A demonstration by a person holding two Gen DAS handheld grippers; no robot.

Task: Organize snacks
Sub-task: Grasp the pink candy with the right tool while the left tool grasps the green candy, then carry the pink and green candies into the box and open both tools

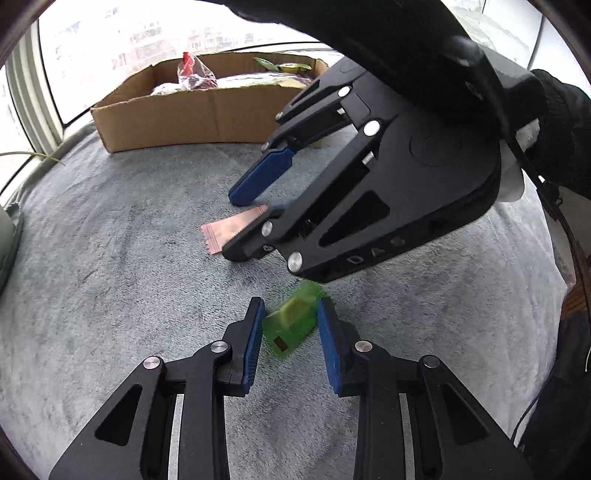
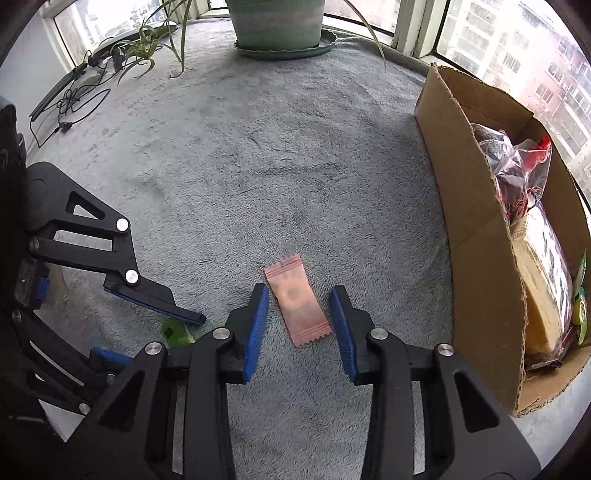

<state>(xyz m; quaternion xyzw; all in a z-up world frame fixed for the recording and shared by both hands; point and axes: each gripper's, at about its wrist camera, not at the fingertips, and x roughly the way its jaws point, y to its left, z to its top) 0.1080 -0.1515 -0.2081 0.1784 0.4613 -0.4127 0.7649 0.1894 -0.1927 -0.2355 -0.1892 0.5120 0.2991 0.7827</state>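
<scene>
Right wrist view: right gripper (image 2: pixel 299 314) jaws straddle the pink sachet (image 2: pixel 297 301) untouching; left gripper (image 1: pixel 291 325) jaws clasp the green packet (image 1: pixel 291 321); cardboard box (image 2: pixel 476 236) right, plant pot (image 2: pixel 275 22) far.

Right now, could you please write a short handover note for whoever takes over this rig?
Left tool: straddles the green candy on the grey blanket, pads at its sides; firm grip unclear.
Right tool: open around the pink sachet, pads not touching.
Cardboard box: already holds several snack bags.
Done: both tools lined up.
Left: close, lift, put both snacks in the box.
</scene>
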